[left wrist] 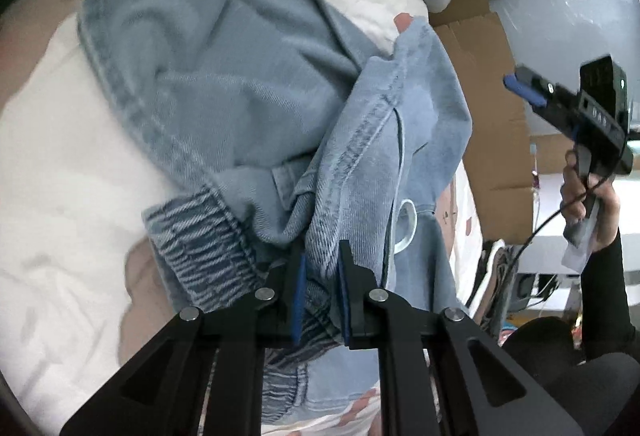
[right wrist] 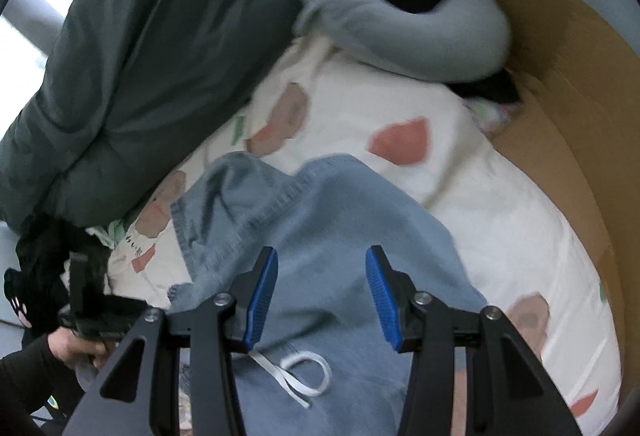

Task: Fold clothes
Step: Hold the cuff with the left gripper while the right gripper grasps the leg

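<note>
Now the light-blue denim trousers (left wrist: 248,84) lie bunched on the bed (left wrist: 60,196), whose white cover is printed with brown and red patches, and everything else is told from them. Their elastic waistband (left wrist: 200,256), striped dark and pale, sits at the near edge of the heap, and a white drawstring (left wrist: 406,228) loops out just beside it. Your left hand-held gripper (left wrist: 322,300) is clamped on a thick fold of denim next to that waistband, the blue pads pressed against the cloth on both sides, and the fold rises from the grip toward the far side of the heap. Your right hand-held gripper (right wrist: 322,300) hangs above the trousers (right wrist: 320,236) with its jaws spread wide and nothing between them; the drawstring (right wrist: 300,372) lies on the denim just under its fingers. Seen from the left wrist, that same right hand-held gripper (left wrist: 524,88) is well off to the right of the trousers, above the edge of the bed, held by your hand (left wrist: 588,204) in a black sleeve. Beyond the trousers a dark green quilted garment (right wrist: 140,56) is piled on the bed (right wrist: 460,188), and beside it a grey padded cushion (right wrist: 400,16) curls around a dark hollow. Brown cardboard (right wrist: 580,96) stands along the far right of the trousers, past the bed's edge.
</note>
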`<state>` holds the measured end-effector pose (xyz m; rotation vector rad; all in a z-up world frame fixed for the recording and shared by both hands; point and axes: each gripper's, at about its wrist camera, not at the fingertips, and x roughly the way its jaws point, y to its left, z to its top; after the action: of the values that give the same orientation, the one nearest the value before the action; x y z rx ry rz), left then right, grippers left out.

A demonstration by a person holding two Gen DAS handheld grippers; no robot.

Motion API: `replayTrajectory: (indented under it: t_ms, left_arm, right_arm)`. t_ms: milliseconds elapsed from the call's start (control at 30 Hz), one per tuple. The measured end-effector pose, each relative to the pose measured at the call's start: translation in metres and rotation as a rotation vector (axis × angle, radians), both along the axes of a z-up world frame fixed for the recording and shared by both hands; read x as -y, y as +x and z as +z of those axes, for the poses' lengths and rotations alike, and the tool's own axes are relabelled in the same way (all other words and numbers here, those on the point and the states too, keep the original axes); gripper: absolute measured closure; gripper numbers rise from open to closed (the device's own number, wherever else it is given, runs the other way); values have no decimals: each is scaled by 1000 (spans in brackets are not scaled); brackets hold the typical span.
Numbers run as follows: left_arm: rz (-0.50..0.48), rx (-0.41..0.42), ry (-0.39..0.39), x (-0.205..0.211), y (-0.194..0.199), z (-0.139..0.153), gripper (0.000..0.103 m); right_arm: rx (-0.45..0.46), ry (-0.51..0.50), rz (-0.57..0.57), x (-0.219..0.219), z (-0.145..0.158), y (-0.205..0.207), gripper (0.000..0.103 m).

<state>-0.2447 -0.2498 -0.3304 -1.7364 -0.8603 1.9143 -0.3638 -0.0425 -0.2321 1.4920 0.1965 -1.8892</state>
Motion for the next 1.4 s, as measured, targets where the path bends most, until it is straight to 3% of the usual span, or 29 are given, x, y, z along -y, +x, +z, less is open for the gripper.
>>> replayTrajectory:
  t_ms: [200,367,533,700,933,1067,1100,1167,1267,1400]
  left_arm:
    - [46,-7,55,4,17,-8,91]
    - [66,-9,89,6,27,-14,92]
    - [112,4,115,5,36,-25,92]
    - [162,15,149,8,45,-32,92]
    - [189,20,158,5,49,-37,92]
    - [200,20,168,8,52,-39,92]
    - [200,21,168,8,52,-39,92]
    - [198,19,167,9,52,-39,92]
    - [201,21,162,14,53,-39,92]
    - [201,23,141,15,49,-32,93]
  right_arm:
    - [-3,39,124,71,-17,4,59]
    - [47,90,183,122,-45,-2,59]
    - [6,161,272,164,-64,1,59]
    - [5,224,298,186,-92,-1,59]
    - [71,300,197,207,-127,-19,59]
    - [77,344,202,216,-142,-23,59]
    - [79,356,209,216,-143,-23,62]
    - [83,381,223,215,-147,-23,98]
    - [88,418,243,214,-153,-23,100]
    - [77,377,206,197,-130,-34,100]
